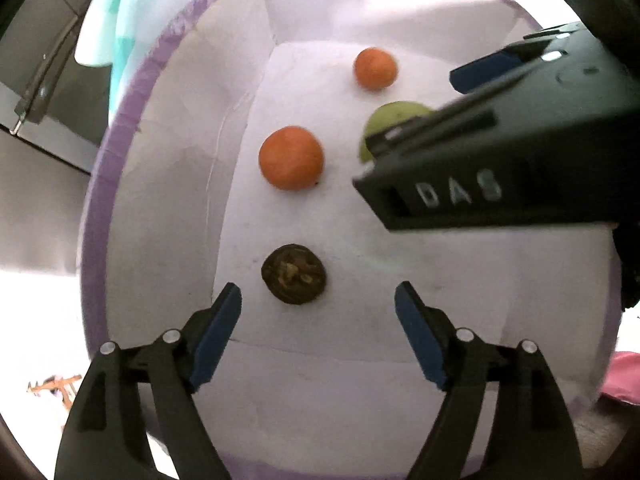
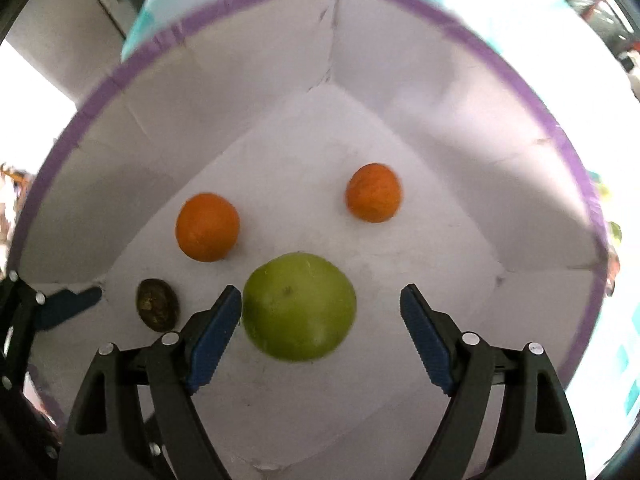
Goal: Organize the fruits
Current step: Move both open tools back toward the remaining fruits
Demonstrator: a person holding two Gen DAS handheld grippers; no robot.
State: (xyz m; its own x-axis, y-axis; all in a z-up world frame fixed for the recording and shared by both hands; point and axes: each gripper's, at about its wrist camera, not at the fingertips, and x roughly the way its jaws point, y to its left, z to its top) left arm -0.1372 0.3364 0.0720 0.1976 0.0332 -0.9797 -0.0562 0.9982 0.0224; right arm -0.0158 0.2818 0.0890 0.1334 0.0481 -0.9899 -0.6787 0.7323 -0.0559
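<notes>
A white box with a purple rim [image 1: 120, 152] [image 2: 460, 28] holds the fruit. In the left wrist view my left gripper [image 1: 318, 300] is open above a dark brown fruit [image 1: 294, 273]; two oranges [image 1: 291, 158] [image 1: 375, 68] lie beyond it. In the right wrist view my right gripper [image 2: 321, 300] is open over a green apple [image 2: 299, 306], which lies between the fingers, nearer the left one. The oranges [image 2: 207, 227] [image 2: 373, 192] and dark fruit [image 2: 157, 310] lie beyond and left. The right gripper's body [image 1: 500, 160] hides part of the apple [image 1: 384, 124] in the left wrist view.
A turquoise and white cloth [image 1: 116, 20] [image 2: 168, 4] lies behind the box. A grey cabinet with a handle [image 1: 40, 80] stands at the far left. A pink object [image 1: 626, 376] sits outside the box's right side.
</notes>
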